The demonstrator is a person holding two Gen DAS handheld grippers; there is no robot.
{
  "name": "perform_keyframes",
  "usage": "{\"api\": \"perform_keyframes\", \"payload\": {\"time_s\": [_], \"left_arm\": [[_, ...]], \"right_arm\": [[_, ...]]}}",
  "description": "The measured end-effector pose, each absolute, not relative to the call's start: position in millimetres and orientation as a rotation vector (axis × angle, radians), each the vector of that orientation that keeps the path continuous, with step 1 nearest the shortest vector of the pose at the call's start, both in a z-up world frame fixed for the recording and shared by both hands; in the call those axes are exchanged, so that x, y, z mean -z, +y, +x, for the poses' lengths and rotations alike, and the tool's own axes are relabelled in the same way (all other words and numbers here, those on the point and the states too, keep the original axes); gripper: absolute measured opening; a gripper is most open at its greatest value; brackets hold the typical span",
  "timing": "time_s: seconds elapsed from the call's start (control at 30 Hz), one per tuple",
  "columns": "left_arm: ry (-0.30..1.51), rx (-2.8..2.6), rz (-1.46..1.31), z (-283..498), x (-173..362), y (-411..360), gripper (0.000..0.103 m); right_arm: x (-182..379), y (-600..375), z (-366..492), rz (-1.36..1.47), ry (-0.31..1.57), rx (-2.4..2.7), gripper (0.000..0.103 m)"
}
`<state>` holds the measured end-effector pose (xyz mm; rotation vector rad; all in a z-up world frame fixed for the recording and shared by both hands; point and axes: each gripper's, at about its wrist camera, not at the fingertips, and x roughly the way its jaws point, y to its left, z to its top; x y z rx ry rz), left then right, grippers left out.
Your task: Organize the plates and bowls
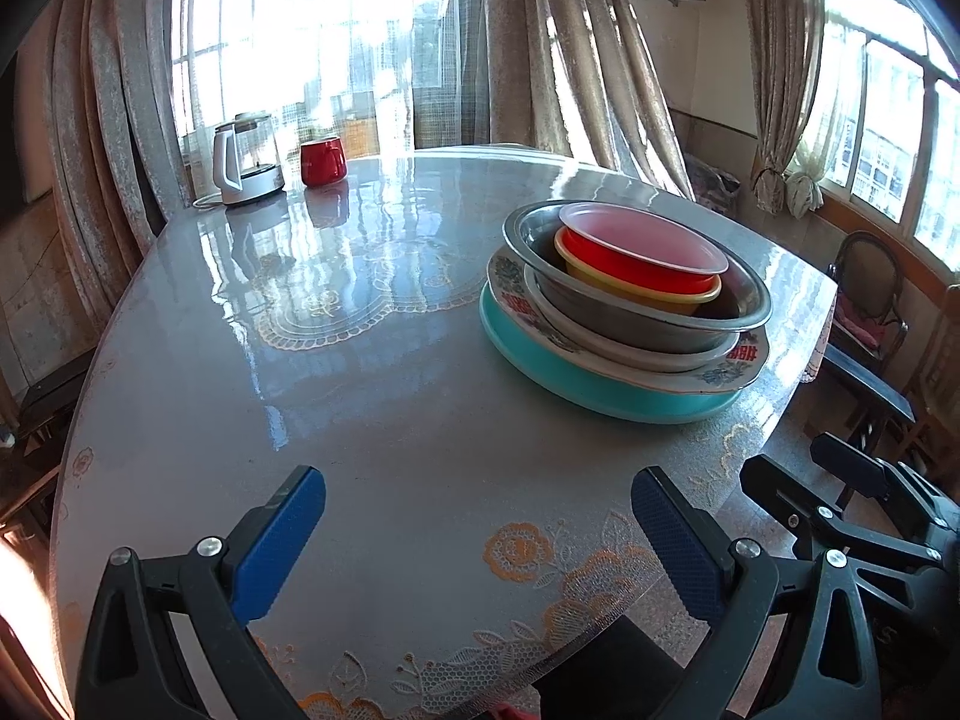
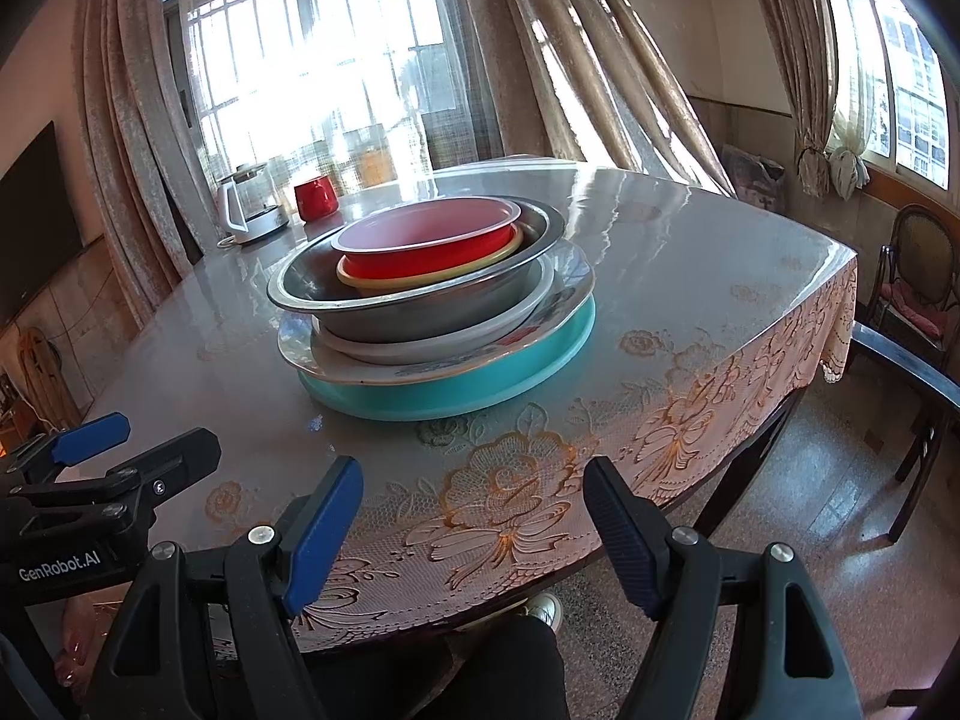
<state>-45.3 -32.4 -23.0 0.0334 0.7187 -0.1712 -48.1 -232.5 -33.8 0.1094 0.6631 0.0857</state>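
On the table (image 1: 360,396) there was one stack of dishes, standing on the glossy cover toward the right side as the left camera saw it. At the bottom lay a turquoise plate (image 1: 600,387). On it sat a flowered plate (image 1: 735,369), then a white dish (image 1: 630,348), then a wide metal bowl (image 1: 606,306). Inside the metal bowl a yellow bowl (image 1: 660,298) was nested, and a red bowl (image 1: 636,261) with a pale inside sat in the yellow one, a little tilted.

The left gripper (image 1: 480,516) was over the near edge of the table, its blue pads spread wide with nothing between them. The right gripper (image 2: 474,516) was just beside it, also near the table edge, its pads standing apart and holding nothing. Both pointed toward the stack but were well apart from it.

At the far end of the table, near the window curtains (image 2: 570,60), stood a white kettle (image 1: 243,162) and beside it a red mug (image 1: 323,162). A lace cloth (image 2: 690,420) with orange flowers lay under the clear cover and hung over the right edge. A dark chair (image 2: 918,276) stood by the side window.
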Motion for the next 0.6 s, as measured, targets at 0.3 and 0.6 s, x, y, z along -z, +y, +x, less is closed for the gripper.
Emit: {"api": "perform_keyframes", "payload": {"time_s": [0.3, 0.6], "left_arm": [[0.696, 0.150, 0.072, -48.1, 19.5, -37.3, 0.103], [0.697, 0.165, 0.107, -44.2, 20.8, -46.0, 0.103]], "right_arm": [[34.6, -233.6, -46.4, 0.116, 0.666, -0.081, 0.077], [37.4, -240.9, -41.6, 0.142, 0.675, -0.073, 0.077]]}}
